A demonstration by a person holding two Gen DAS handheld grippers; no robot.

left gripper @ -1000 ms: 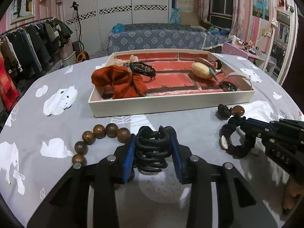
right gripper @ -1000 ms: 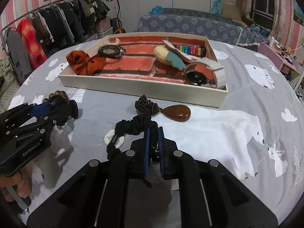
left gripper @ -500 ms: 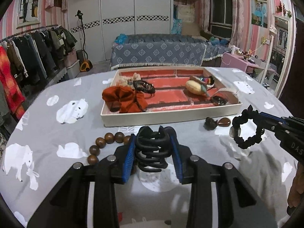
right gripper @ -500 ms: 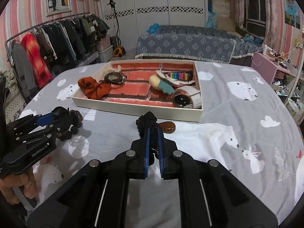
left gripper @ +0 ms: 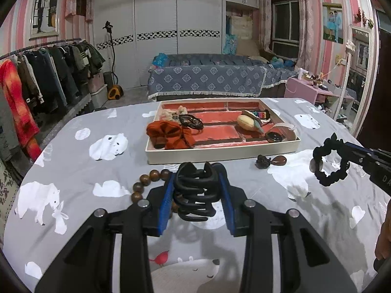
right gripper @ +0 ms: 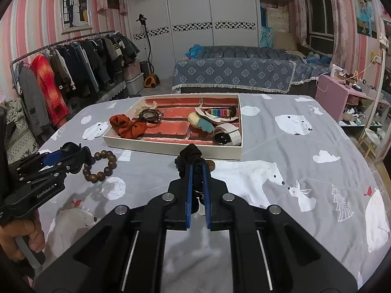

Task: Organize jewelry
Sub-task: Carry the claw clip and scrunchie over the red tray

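Observation:
My left gripper [left gripper: 196, 190] is shut on a black claw hair clip [left gripper: 194, 195] and holds it above the grey tablecloth, in front of the white tray [left gripper: 220, 155]. My right gripper [right gripper: 196, 190] is shut on a black scrunchie [right gripper: 189, 157], which hangs as a ring in the left wrist view [left gripper: 330, 168]. A brown bead bracelet [right gripper: 100, 167] lies on the cloth near the left gripper [right gripper: 73, 157]. A brown teardrop pendant [left gripper: 278, 160] with a dark chain lies in front of the tray.
The tray [right gripper: 171, 147] holds an orange scrunchie [left gripper: 171, 134], a dark bracelet [left gripper: 190, 122], a cream and teal piece [left gripper: 249, 122], a rainbow band [right gripper: 220, 112] and a white-strapped watch [right gripper: 227, 135]. A bed [left gripper: 207, 78] and a clothes rack [left gripper: 36, 85] stand beyond the table.
Both grippers have risen and drawn back from the table. The black scrunchie has come up off the cloth in the right gripper. The hair clip stays held in the left gripper.

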